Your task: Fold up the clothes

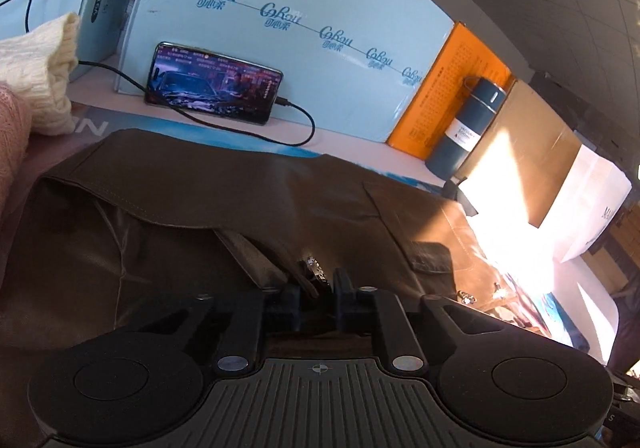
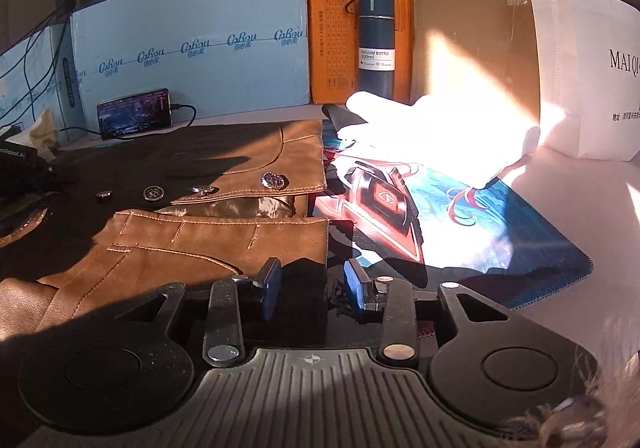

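Note:
A brown leather jacket [image 2: 224, 244] with metal buttons lies spread on the table; it also fills the left wrist view [image 1: 208, 192]. My left gripper [image 1: 317, 288] is shut on a fold of the jacket near a metal button. My right gripper [image 2: 313, 277] is open at the jacket's bottom hem corner, the left blue pad over the leather, the right one over the printed mat [image 2: 472, 224].
A phone [image 2: 135, 113] on a cable leans on light blue boxes [image 2: 192, 56]. A dark vacuum bottle [image 2: 375, 44] stands before an orange box. Folded white cloth [image 2: 432, 136] and a white bag [image 2: 588, 80] sit right. Cream and pink knitwear [image 1: 40, 64] lies left.

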{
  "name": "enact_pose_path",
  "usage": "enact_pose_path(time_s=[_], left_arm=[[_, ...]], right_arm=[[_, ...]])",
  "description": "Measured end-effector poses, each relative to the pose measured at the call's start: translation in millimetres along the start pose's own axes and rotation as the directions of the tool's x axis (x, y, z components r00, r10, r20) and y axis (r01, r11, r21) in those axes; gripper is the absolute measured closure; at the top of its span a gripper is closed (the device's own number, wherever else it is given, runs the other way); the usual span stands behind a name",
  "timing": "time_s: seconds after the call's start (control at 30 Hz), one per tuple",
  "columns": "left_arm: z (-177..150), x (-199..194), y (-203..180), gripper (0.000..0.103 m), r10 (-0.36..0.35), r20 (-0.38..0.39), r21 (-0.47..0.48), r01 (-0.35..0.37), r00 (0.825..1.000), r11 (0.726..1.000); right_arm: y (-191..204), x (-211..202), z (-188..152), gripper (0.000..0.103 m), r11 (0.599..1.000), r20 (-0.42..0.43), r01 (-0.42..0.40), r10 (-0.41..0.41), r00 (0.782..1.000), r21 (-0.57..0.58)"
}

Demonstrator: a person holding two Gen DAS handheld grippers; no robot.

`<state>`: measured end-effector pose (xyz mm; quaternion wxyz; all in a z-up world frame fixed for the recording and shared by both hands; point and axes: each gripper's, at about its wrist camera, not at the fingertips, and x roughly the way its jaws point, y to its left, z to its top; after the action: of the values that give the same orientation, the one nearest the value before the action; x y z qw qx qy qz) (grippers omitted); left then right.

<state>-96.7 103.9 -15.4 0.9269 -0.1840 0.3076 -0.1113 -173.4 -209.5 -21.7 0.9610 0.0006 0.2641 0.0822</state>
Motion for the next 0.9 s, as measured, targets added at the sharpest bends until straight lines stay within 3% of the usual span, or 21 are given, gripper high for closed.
enact_pose_path(time_s=[0.17,0.27,0.3,0.37,0.4,0.43,0.5,0.57,0.63,0.7,0.77,0.83,0.9], left_arm=[[-7,-6,7,0.095,0.021,0.014,0.027,-0.022,1.000,0.999],[-9,-7,8,0.092,0.051,0.006,0.048,-0.051,0.999,0.998],[-9,-9,5,0.087,0.063,0.010,0.067,-0.064,0.998,0.996],[-9,-15,-4,0.055,0.104,0.051,0.113,-0.109,0.993,0.988],[-10,-19,-9,0.022,0.121,0.092,0.137,-0.133,0.988,0.982],[-10,-23,-15,0.015,0.142,0.132,0.164,-0.162,0.981,0.973],[-10,-27,-26,0.015,0.201,0.198,0.237,-0.246,0.959,0.940],[-9,-28,-31,0.015,0.243,0.213,0.289,-0.298,0.947,0.910],[-8,-35,-30,0.015,0.217,0.214,0.315,-0.278,0.952,0.908],[-12,-49,-33,0.012,0.146,0.215,0.376,-0.220,0.966,0.900],[-24,-63,-42,0.007,0.094,0.253,0.464,-0.206,0.963,0.862],[-45,-79,-55,0.003,0.032,0.298,0.565,-0.204,0.954,0.800],[-62,-90,-67,0.003,-0.027,0.275,0.645,-0.164,0.961,0.746]], right_arm=[[0,2,4,0.061,1.000,0.006,-0.017,0.017,1.000,0.004],[3,4,4,0.053,0.999,0.006,-0.034,0.034,0.999,-0.009],[5,5,4,0.051,0.999,0.004,-0.034,0.034,0.999,-0.017],[8,7,3,0.050,0.999,0.004,-0.024,0.024,1.000,-0.029],[8,7,3,0.048,0.999,0.005,-0.018,0.018,1.000,-0.033],[9,8,3,0.047,0.999,0.007,-0.013,0.013,1.000,-0.037],[9,8,2,0.045,0.999,0.007,-0.005,0.006,1.000,-0.043],[9,8,2,0.042,0.999,0.008,0.002,-0.002,1.000,-0.048],[9,7,2,0.040,0.999,0.012,0.009,-0.008,1.000,-0.053],[8,6,2,0.034,0.999,0.015,0.014,-0.013,1.000,-0.052],[7,6,1,0.032,0.999,0.015,0.021,-0.020,1.000,-0.046],[7,6,1,0.031,0.999,0.018,0.025,-0.025,1.000,-0.046],[9,6,0,0.030,0.998,0.019,0.033,-0.032,0.999,-0.057]])
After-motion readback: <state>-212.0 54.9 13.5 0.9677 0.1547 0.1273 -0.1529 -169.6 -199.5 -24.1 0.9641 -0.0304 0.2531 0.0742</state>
